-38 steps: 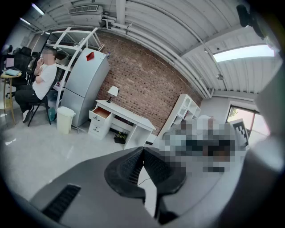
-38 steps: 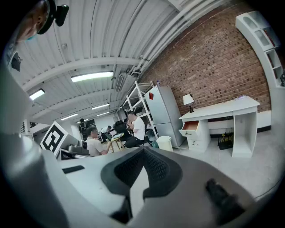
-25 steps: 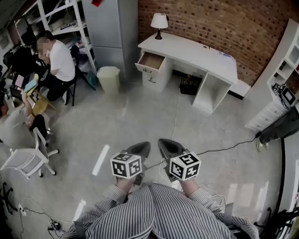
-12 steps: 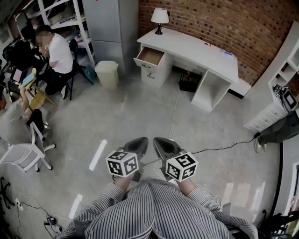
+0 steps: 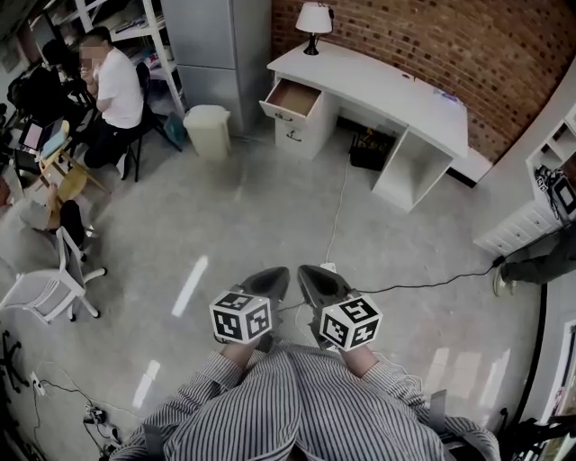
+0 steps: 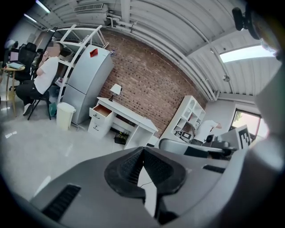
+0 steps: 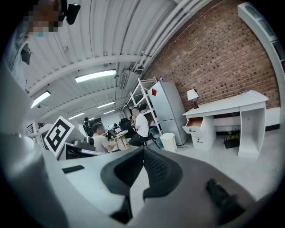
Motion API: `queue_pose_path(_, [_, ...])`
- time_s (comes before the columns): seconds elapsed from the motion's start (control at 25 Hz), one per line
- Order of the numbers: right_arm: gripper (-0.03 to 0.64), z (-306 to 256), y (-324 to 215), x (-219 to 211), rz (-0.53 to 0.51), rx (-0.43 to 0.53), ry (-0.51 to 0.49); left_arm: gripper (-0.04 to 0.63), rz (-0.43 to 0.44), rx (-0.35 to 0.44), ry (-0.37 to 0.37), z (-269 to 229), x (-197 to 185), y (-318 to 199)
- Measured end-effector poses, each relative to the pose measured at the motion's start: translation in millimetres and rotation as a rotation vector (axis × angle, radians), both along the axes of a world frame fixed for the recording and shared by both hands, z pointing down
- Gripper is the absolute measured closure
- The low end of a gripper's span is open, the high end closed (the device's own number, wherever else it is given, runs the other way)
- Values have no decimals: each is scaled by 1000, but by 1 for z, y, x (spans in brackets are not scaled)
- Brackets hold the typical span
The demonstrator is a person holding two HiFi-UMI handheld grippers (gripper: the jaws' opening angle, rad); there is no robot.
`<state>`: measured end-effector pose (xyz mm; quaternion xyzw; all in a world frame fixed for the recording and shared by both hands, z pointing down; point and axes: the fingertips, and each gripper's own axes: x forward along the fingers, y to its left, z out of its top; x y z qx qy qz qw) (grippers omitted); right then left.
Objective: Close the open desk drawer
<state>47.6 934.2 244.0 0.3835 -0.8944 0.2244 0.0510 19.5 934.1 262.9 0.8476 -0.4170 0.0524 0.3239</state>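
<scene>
The white desk [image 5: 387,85] stands against the brick wall at the far end of the room. Its top left drawer [image 5: 297,97] is pulled out, showing a brown inside. The drawer also shows small in the left gripper view [image 6: 103,110] and the right gripper view [image 7: 196,122]. My left gripper [image 5: 273,279] and right gripper [image 5: 312,275] are held side by side close to my body, far from the desk. Both are shut with nothing between the jaws.
A pale bin [image 5: 208,131] stands left of the drawer beside a grey cabinet [image 5: 216,45]. A lamp [image 5: 314,18] sits on the desk. A person [image 5: 112,90] sits at the left, with a white chair [image 5: 54,288] nearer. A cable [image 5: 337,216] runs across the floor.
The desk and drawer have slid slightly up in the head view as the camera shifted. Both grippers stay shut in the same place in front of my body.
</scene>
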Motion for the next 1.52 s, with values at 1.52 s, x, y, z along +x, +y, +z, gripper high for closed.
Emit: queue_pose_path(1.52, [600, 7, -368, -134, 148, -60, -49, 583, 176, -19, 32, 11, -135, -362])
